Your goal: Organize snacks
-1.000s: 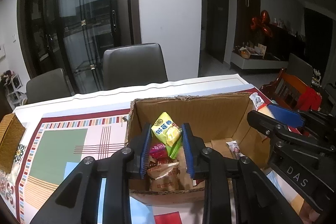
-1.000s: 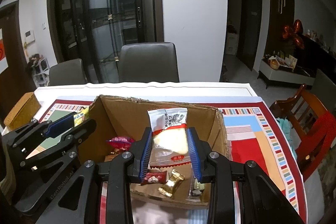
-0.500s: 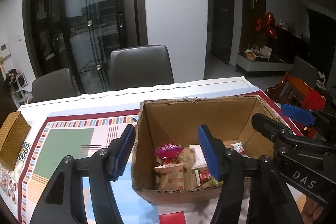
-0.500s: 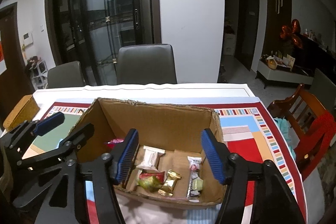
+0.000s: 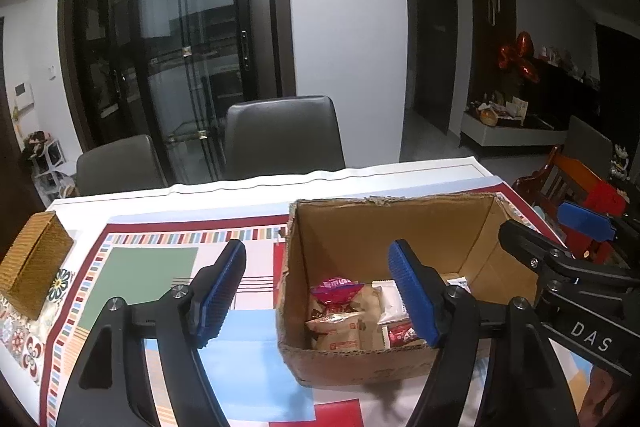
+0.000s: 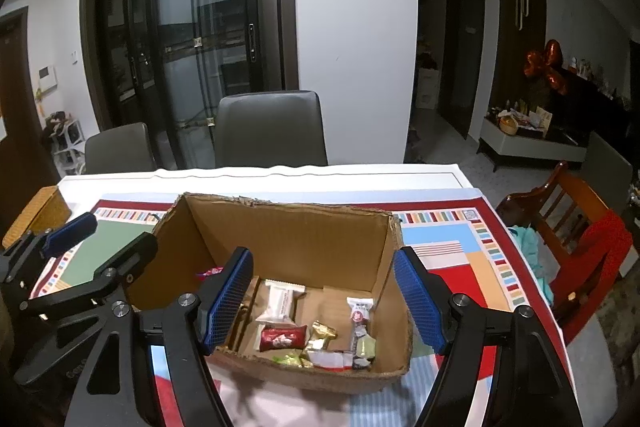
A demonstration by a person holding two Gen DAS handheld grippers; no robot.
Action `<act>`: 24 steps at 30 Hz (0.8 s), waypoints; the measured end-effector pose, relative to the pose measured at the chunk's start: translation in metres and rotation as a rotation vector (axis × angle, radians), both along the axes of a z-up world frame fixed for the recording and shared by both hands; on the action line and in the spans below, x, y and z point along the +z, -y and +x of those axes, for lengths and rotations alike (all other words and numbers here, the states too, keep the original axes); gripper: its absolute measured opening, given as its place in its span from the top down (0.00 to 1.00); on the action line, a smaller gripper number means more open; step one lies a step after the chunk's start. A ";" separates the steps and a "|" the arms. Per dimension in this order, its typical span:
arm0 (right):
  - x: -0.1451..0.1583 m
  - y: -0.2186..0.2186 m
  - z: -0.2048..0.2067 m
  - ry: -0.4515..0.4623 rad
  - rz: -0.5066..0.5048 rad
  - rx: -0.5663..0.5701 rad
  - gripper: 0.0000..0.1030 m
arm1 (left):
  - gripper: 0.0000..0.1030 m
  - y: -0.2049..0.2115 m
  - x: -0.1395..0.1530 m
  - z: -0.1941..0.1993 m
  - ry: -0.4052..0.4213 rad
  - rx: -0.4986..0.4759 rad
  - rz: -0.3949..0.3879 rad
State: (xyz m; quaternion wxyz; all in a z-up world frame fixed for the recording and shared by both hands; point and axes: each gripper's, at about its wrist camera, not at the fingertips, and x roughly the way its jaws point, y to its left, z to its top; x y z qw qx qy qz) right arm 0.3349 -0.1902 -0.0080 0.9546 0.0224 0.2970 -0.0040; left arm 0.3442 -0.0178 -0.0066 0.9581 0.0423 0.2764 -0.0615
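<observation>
Both snack packets have dropped into the cardboard box (image 6: 288, 239). The left gripper (image 5: 316, 297) and right gripper (image 6: 324, 301) now hold their jaws wide apart, empty. A wicker basket (image 5: 34, 263) sits far left on the worktop (image 5: 256, 187).

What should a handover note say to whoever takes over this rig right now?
Left gripper: open, holding nothing, above the near left corner of the cardboard box.
Right gripper: open, holding nothing, over the box.
Snacks lie loose on the box floor; more packets are piled at its left end.
Done: visible snacks are boxed.
Left: no snacks visible on the tablecloth; check outside the views.
</observation>
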 end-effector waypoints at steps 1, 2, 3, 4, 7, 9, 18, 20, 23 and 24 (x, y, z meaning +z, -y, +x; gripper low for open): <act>0.001 0.000 -0.002 0.002 -0.001 -0.002 0.28 | 0.26 -0.001 0.002 -0.002 0.004 0.003 -0.001; 0.003 -0.001 -0.003 0.003 -0.002 -0.002 0.28 | 0.25 -0.002 0.004 -0.004 0.008 0.006 -0.001; 0.004 -0.001 -0.005 0.004 -0.001 -0.002 0.28 | 0.24 -0.003 0.006 -0.006 0.012 0.009 -0.002; 0.006 -0.001 -0.007 0.008 0.001 -0.003 0.28 | 0.22 -0.004 0.008 -0.009 0.017 0.014 -0.002; 0.011 -0.002 -0.015 0.016 0.003 -0.006 0.28 | 0.20 -0.008 0.013 -0.019 0.033 0.028 0.004; 0.015 -0.002 -0.021 0.024 0.003 -0.007 0.28 | 0.20 -0.009 0.017 -0.025 0.038 0.031 0.005; 0.028 -0.002 -0.054 0.048 0.006 -0.008 0.28 | 0.19 -0.014 0.033 -0.059 0.061 0.047 0.019; 0.030 -0.001 -0.061 0.052 0.005 -0.008 0.28 | 0.19 -0.015 0.035 -0.067 0.062 0.050 0.021; 0.032 0.000 -0.072 0.057 0.004 -0.005 0.28 | 0.19 -0.016 0.036 -0.079 0.063 0.055 0.022; 0.032 0.000 -0.076 0.058 0.003 -0.004 0.28 | 0.19 -0.016 0.037 -0.082 0.062 0.057 0.022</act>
